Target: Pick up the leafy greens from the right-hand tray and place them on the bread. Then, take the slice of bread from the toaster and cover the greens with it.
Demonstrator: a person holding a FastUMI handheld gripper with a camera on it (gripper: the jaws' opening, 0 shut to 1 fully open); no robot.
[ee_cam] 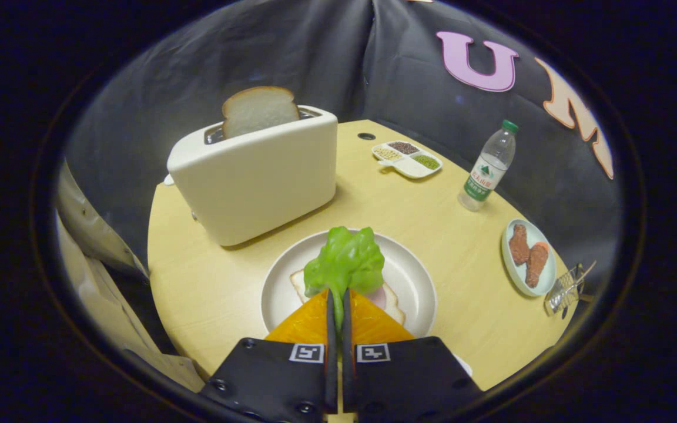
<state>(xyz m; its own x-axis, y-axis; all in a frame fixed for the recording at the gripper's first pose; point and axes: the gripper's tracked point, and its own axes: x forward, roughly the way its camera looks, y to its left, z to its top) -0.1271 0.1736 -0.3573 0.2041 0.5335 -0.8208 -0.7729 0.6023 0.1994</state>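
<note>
My gripper (338, 294) is shut on the stem of the leafy greens (345, 262), which hang over the white plate (418, 282) just ahead of the fingers. On that plate lies a slice of bread (394, 305) with a pinkish topping, partly hidden by the greens and the fingers. Beyond the plate stands a cream toaster (256, 176) with a slice of bread (259, 110) sticking up from its slot.
A round wooden table (215, 288) carries everything. A small tray (525, 254) with two brown meat pieces sits to the right, with a metal rack (567, 289) at its edge. A water bottle (488, 165) and a divided dish of grains (407, 158) stand farther back.
</note>
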